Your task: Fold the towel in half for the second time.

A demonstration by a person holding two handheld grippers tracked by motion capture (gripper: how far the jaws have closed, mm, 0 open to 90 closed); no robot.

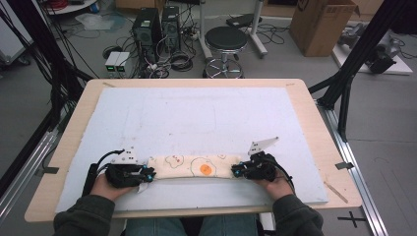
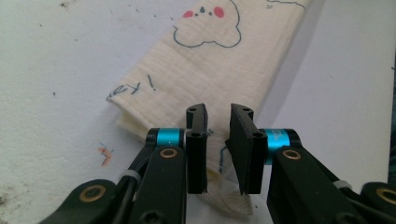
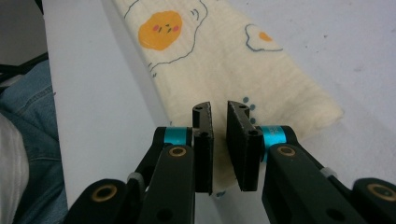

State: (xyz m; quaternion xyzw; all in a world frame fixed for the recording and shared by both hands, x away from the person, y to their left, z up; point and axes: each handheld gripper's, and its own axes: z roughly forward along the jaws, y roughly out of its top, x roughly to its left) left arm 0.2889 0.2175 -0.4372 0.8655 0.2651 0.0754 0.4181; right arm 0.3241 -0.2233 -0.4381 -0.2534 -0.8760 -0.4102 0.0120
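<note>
A folded cream cloth printed with fried eggs (image 1: pixel 194 166) lay as a long narrow band across the near part of a pale blue foam mat (image 1: pixel 206 113) on a wooden table (image 1: pixel 305 105), running left to right just in front of the person. The left gripper (image 1: pixel 145 175) sat at the band's left end and the right gripper (image 1: pixel 236 171) at its right end, each held level and pointing inward toward the other. In the left gripper view, the two black jaws stood a little apart with a narrow gap, the cloth's (image 2: pixel 205 79) near corner and a loose frayed edge lying under and between them; the pads did not appear to press on the fabric, so this gripper looked released. In the right gripper view, the jaws likewise stood slightly parted over the end of the cloth (image 3: pixel 219 65), with fabric beneath the gap and no clear pinch, so it too looked released. The work in hand seemed to be folding or straightening this band. To do it well, each gripper would probably need to catch all layers at its end corner, close firmly at the same time, and lift evenly so that the fold stayed aligned and the loose edge did not slip out.
</note>
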